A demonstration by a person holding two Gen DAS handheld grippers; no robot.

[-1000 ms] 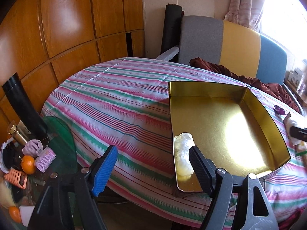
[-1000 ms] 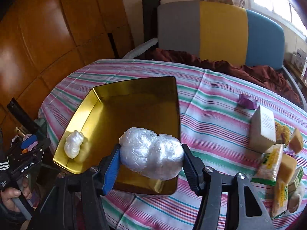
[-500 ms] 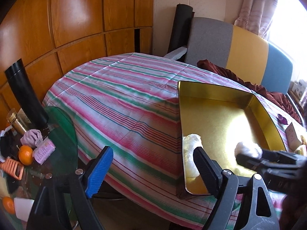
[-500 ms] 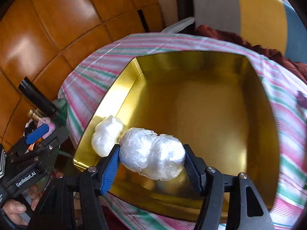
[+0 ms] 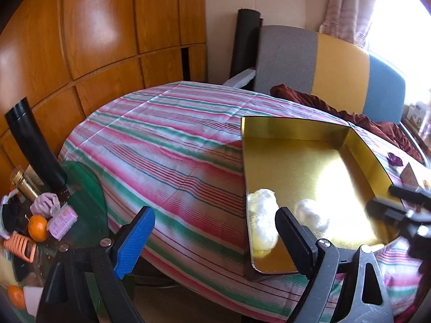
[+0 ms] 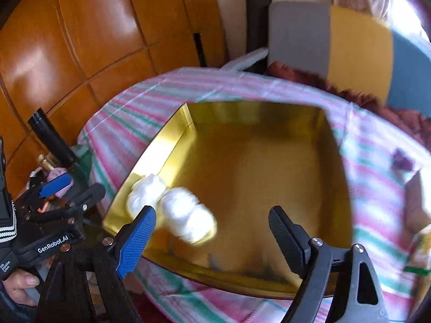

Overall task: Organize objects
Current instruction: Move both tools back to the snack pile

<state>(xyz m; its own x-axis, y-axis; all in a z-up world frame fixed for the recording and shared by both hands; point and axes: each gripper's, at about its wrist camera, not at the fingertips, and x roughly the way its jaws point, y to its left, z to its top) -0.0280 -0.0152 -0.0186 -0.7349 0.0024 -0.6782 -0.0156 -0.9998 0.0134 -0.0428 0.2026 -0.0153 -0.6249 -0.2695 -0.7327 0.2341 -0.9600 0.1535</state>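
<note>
A gold tray (image 5: 296,119) lies on the striped tablecloth (image 5: 167,145). Two white plastic-wrapped bundles rest in its near left corner: one (image 5: 261,215) against the wall, the other (image 5: 309,214) beside it. In the right wrist view the same tray (image 6: 256,110) holds the corner bundle (image 6: 146,193) and a blurred second bundle (image 6: 188,223). My right gripper (image 6: 211,212) hovers just above that one, jaws opening, pads clear of it. My left gripper (image 5: 212,215) hangs over the table's near edge left of the tray, jaws opening, with nothing between them.
A glass side table (image 5: 83,188) at the left carries oranges (image 5: 37,227), pink rollers and a black tube (image 5: 32,145). A grey, yellow and blue chair (image 5: 323,64) with maroon cloth stands behind. Boxes and packets (image 6: 420,245) lie right of the tray.
The right gripper carried the wrapped bundle over the tray, then let it go; it now lies beside the first bundle. The left gripper's jaws widened a little.
</note>
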